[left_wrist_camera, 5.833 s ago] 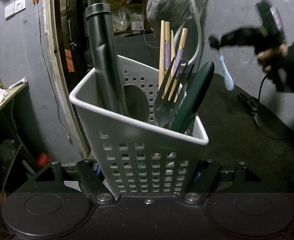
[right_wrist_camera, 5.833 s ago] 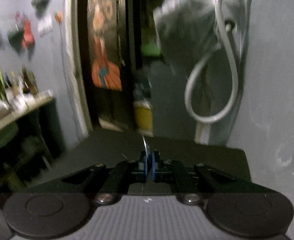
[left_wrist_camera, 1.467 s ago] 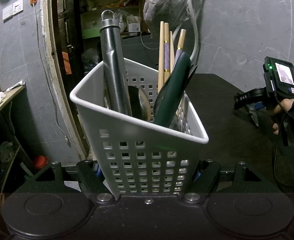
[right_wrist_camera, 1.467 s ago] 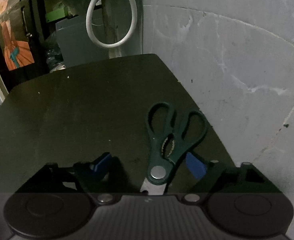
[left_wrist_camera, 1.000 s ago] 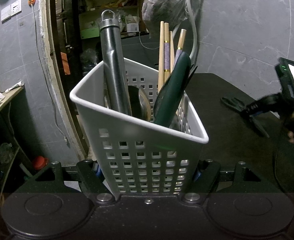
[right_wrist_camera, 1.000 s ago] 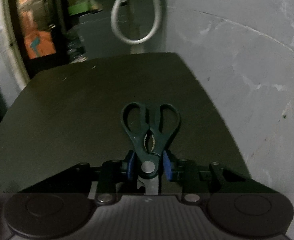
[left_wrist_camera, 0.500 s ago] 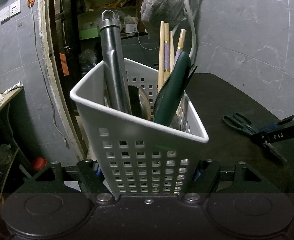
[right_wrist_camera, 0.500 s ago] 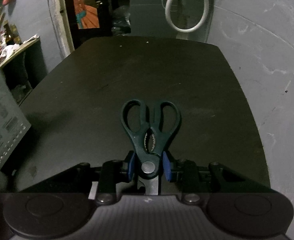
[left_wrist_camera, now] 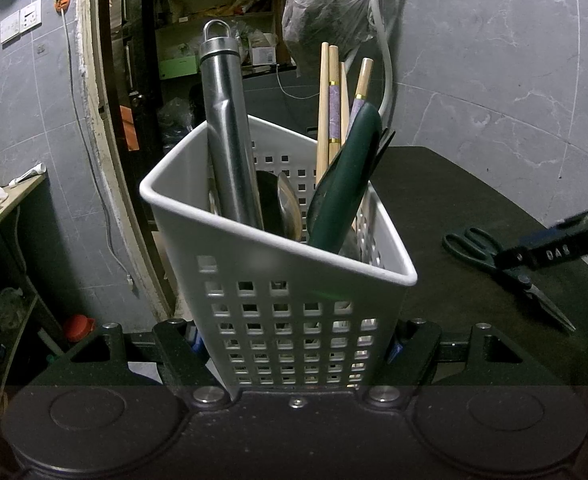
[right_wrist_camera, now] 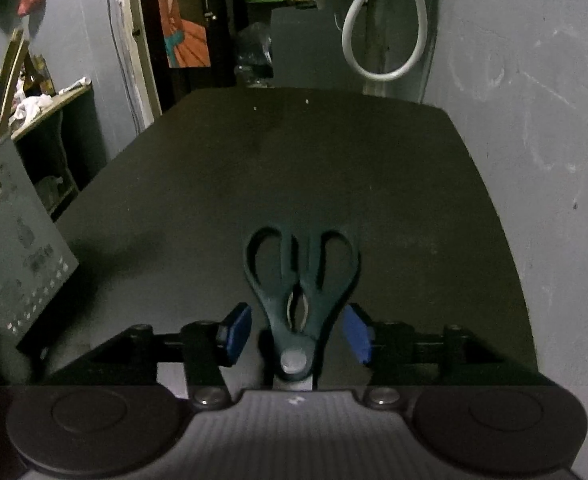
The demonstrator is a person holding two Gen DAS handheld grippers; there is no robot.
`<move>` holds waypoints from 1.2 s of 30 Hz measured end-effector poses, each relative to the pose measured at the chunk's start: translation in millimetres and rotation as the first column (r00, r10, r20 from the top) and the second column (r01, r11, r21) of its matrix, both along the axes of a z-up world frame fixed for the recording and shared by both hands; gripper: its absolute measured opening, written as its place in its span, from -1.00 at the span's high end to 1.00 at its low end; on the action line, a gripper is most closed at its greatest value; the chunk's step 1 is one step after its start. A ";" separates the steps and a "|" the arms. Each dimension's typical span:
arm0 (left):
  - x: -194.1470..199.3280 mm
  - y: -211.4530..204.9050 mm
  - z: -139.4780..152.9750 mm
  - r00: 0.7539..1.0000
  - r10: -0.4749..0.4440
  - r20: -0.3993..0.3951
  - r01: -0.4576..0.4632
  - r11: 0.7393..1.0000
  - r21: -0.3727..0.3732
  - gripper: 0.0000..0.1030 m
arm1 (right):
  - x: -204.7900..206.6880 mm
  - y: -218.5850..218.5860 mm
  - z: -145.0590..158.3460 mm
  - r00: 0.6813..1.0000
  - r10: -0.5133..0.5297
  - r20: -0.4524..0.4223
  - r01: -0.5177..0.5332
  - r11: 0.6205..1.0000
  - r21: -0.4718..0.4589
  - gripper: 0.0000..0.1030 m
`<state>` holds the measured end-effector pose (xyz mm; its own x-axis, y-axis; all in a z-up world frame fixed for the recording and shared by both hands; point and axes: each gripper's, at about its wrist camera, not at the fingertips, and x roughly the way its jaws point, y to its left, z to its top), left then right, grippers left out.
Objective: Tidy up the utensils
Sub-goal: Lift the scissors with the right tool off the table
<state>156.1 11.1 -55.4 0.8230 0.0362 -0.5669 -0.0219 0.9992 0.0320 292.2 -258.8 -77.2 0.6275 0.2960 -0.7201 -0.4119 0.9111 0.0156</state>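
We see the left gripper (left_wrist_camera: 294, 344) clamped on the white perforated caddy (left_wrist_camera: 277, 280), its blue pads pressed against the caddy's two lower sides, caddy tilted and filling the space straight ahead of it. Inside the caddy: a steel tube handle with a ring top (left_wrist_camera: 227, 136) on the left side, wooden chopsticks (left_wrist_camera: 334, 100) at the back right, a dark green handle (left_wrist_camera: 346, 184) leaning in front of them, and a metal spoon bowl (left_wrist_camera: 289, 210) between.

The right gripper (right_wrist_camera: 298, 334) has its jaws spread; they have just been opening. The dark green scissors (right_wrist_camera: 302, 280) lie on the black tabletop (right_wrist_camera: 294, 160) between the blue pads (right_wrist_camera: 235, 330), pivot nearest the gripper, handle loops pointing away from it. We see a gap on each side, so the pads are off the scissors.

From the left gripper's view the scissors sit well off to its right on the tabletop, with the right gripper's finger over them. From the right gripper's view the caddy is far to its left. A grey hose loop (right_wrist_camera: 386, 32) hangs on the wall beyond the tabletop's far edge.
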 end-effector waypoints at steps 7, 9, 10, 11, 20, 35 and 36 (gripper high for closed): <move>0.1 -0.1 0.0 1.000 0.000 0.000 0.000 1.000 0.000 -0.49 | 36.8 11.7 6.3 0.999 -0.005 -0.055 0.006 1.000 0.027 -0.15; -0.2 0.1 0.0 1.000 0.001 0.001 -0.001 1.000 -0.002 -0.48 | 52.4 13.0 4.7 0.995 -0.017 -0.100 0.022 0.999 0.040 -0.14; -0.6 0.4 -0.1 1.000 0.001 0.002 -0.001 1.000 -0.003 -0.48 | 58.9 13.6 3.6 0.993 -0.025 -0.117 0.030 0.999 0.040 -0.11; -0.9 0.6 -0.1 1.000 0.001 0.003 -0.001 1.000 -0.004 -0.48 | 65.3 15.1 2.5 0.991 -0.030 -0.131 0.035 0.999 0.031 -0.08; -2.6 2.2 -0.3 1.000 -0.004 0.003 0.004 1.000 -0.005 -0.48 | 80.1 36.7 -5.3 0.989 -0.026 -0.145 0.016 0.997 -0.075 -0.03; -2.0 1.6 -0.4 1.000 -0.010 0.003 0.010 1.000 -0.006 -0.48 | 71.4 41.8 -6.0 0.991 -0.017 -0.136 0.007 0.997 -0.075 0.05; -1.9 1.8 -0.3 1.000 -0.011 0.003 0.011 1.000 -0.006 -0.48 | 69.6 42.3 -6.2 0.991 -0.020 -0.133 0.010 0.997 -0.074 0.05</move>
